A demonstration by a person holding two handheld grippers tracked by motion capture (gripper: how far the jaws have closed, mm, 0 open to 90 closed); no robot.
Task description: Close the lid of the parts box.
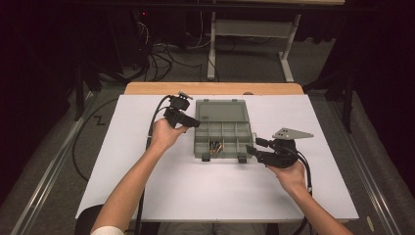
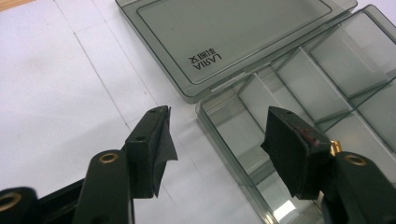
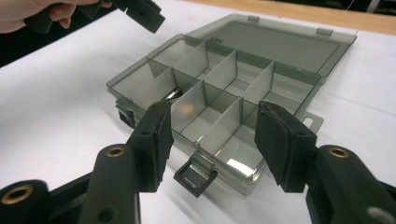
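A: Where does everything sit right now?

B: The compartment box point(image 1: 222, 139) lies open in the middle of the high view, its lid point(image 1: 220, 111) folded flat toward the top of the frame. A few small metal parts point(image 1: 214, 147) rest in one lower compartment, left of centre. The left gripper point(image 1: 194, 122) hovers at the box's upper left corner, jaws spread and empty. The right gripper point(image 1: 253, 147) is at the lower right corner, also parted with nothing between the pads.

A: So what looks like the step in hand?

B: Judging by the right gripper view, the jaws straddle the front edge near the latch point(image 3: 195, 177) at the bottom centre. I'd guess it is about to work on the box front or the latch, perhaps to close it.

A: How to do that well?

B: Keep the left gripper point(image 2: 212, 135) steadying the tray wall at the hinge side, so the light box point(image 2: 299, 93) doesn't slide on the smooth white table point(image 1: 161, 191). Bring the right gripper point(image 3: 212, 140) in square to the edge, not angled, and pinch gently; thin plastic may flex or skid. Avoid tilting the tray, or the small parts could jump compartments.
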